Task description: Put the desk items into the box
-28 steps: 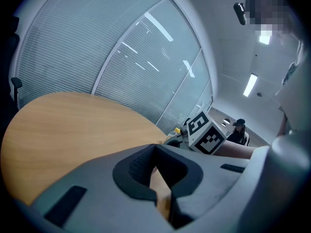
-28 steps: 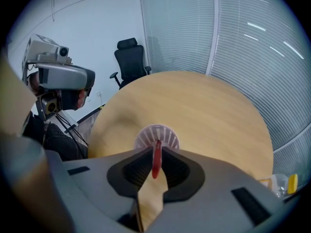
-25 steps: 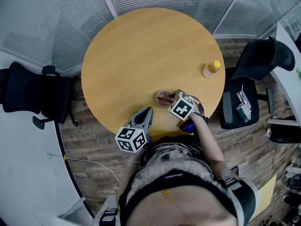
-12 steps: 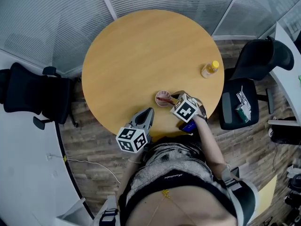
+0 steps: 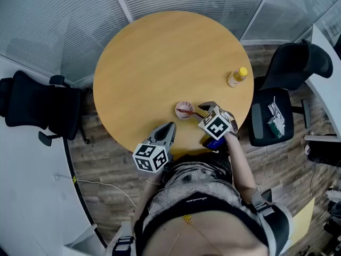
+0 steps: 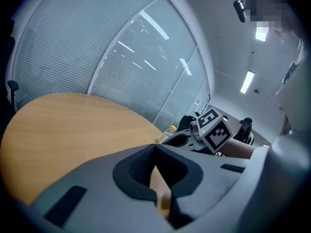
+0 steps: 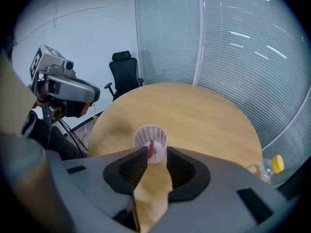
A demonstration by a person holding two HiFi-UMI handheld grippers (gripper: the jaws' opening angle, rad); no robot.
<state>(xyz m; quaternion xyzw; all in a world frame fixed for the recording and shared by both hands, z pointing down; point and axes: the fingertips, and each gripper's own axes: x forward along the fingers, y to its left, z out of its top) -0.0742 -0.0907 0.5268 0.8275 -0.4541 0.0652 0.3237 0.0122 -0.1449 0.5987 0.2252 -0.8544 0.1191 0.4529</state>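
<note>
Jaws of my right gripper (image 7: 156, 152) are standing wide apart, having just been opening, and nothing is sitting between them but the bare wood of the round table (image 5: 160, 52). I am pointing this gripper steeply down towards the white mesh cup (image 7: 150, 139), which is standing upright on the table just beyond the fingertips, close to them but not being touched by either pad. A red item (image 7: 151, 148) is lying inside the cup, and I cannot tell what it is. In the head view the cup is sitting near the table edge closest to me, just to the left of my right gripper. My left gripper (image 5: 168, 127) is hovering over that same near edge, below and left of the cup in the head view and apart from it, and its jaws are pressing together at the tips with nothing between them. A bottle (image 5: 238, 78) with a yellow cap is standing near the table's right edge, well apart from the cup. One black chair (image 5: 32, 108) is standing off to the left of the table, and another is standing off to the right
</note>
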